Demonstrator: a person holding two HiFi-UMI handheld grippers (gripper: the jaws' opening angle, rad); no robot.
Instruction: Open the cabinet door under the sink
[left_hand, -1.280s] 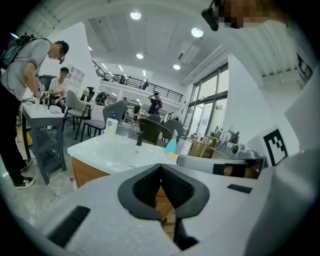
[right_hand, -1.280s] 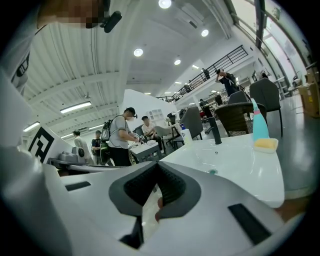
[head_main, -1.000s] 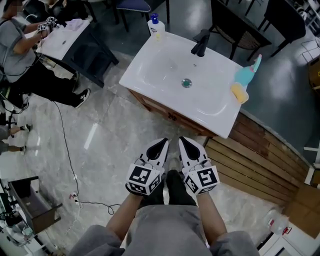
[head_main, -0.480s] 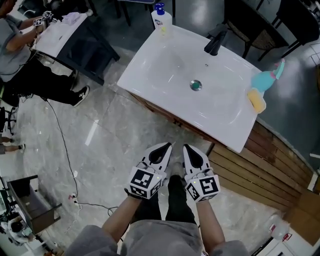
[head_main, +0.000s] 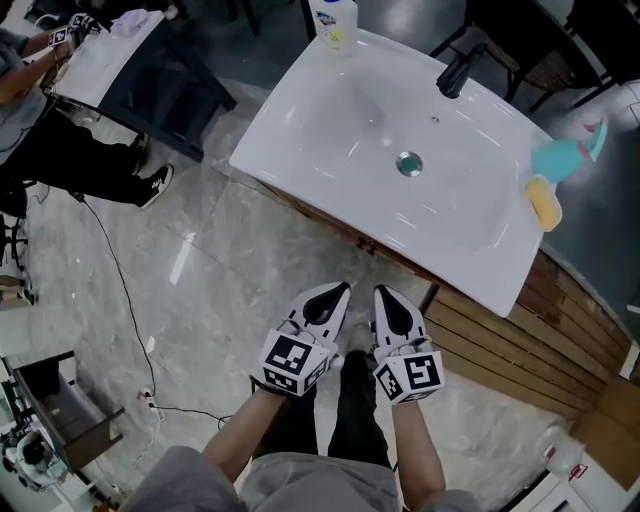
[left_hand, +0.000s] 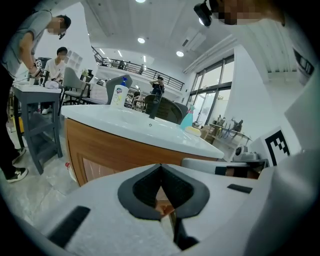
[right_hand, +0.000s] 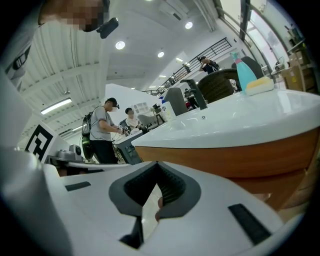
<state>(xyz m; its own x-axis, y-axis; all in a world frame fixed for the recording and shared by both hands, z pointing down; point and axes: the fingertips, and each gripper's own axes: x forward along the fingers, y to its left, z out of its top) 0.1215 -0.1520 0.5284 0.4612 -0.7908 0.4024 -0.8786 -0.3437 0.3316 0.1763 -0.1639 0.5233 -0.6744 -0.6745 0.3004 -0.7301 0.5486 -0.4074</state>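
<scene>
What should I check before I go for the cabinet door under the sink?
1. Grippers empty: ok. The left gripper and the right gripper hold nothing.
2. Jaws open for a handle: not ok. Both grippers are shut.
3. Cabinet in front: ok. The cabinet faces both grippers with its wooden front.
4. Contact with the cabinet: not ok. In the head view both grippers are apart from it, above the floor.
5. Handle located: cannot tell. No view shows a handle plainly.
</scene>
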